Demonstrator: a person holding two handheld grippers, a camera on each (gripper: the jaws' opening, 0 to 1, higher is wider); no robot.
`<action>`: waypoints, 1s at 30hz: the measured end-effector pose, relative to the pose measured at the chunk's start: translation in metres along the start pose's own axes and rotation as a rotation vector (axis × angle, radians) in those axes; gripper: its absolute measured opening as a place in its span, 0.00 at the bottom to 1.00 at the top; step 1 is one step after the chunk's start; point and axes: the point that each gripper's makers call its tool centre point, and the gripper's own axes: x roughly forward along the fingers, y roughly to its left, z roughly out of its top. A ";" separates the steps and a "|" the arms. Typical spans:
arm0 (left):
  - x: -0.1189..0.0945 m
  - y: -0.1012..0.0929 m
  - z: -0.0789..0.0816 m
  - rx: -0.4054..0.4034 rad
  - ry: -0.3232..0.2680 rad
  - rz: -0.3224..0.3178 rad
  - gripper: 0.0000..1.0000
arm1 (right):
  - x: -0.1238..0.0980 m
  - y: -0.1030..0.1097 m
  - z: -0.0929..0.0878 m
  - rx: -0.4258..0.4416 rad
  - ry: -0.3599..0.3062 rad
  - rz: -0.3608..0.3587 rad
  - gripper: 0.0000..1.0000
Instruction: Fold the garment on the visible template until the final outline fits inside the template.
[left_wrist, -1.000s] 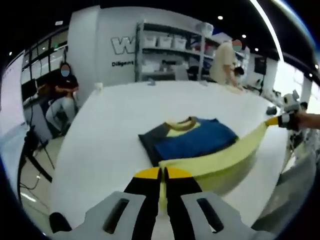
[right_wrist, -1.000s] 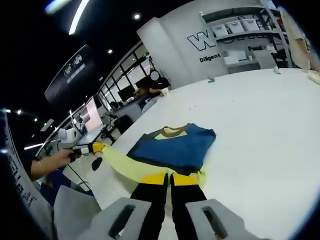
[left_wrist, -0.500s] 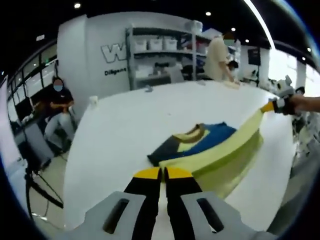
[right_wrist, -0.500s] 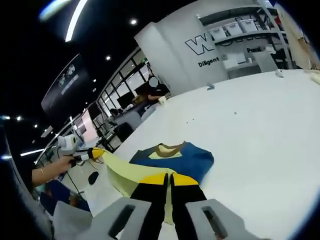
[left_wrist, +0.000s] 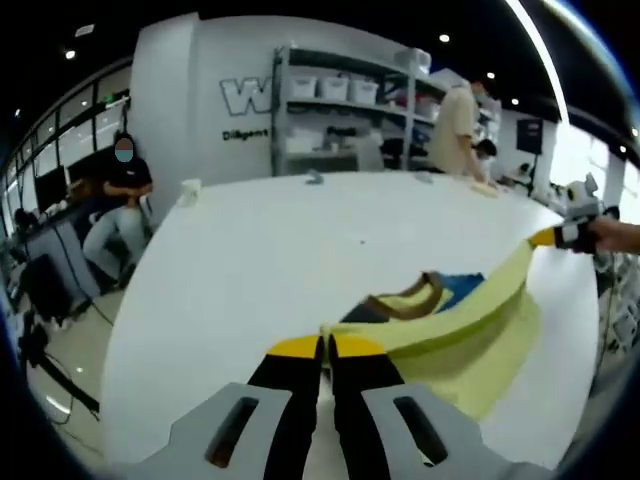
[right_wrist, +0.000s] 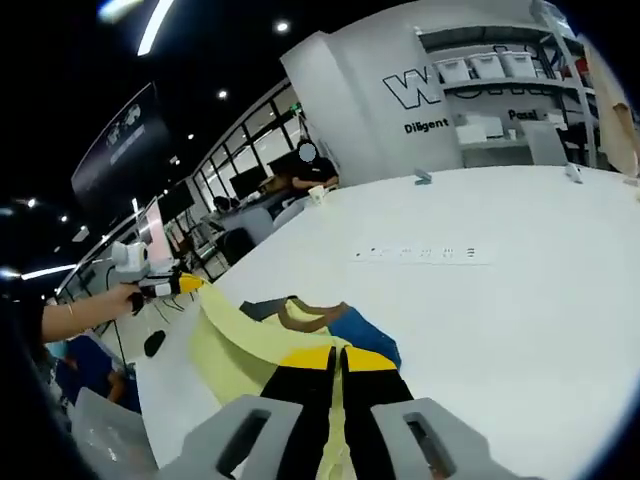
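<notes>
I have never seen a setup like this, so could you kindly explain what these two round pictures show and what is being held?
A person holds a handheld gripper in each hand, with a fisheye camera riding on each. One picture looks along the left gripper, the other along the right gripper. On the white table lies a garment, blue with a brown collar. Both grippers are shut on its yellow edge, lifted and stretched between them, apparently to fold it over. Shelves stand behind.
</notes>
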 end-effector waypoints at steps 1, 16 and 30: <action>0.005 0.000 0.001 0.005 0.003 -0.001 0.00 | 0.004 0.001 0.003 0.021 -0.013 0.004 0.00; 0.052 0.015 -0.016 -0.009 0.043 -0.015 0.00 | 0.045 -0.042 -0.009 0.004 0.031 -0.065 0.00; 0.077 0.033 -0.047 0.008 0.121 0.031 0.01 | 0.076 -0.060 -0.022 -0.032 0.045 -0.095 0.00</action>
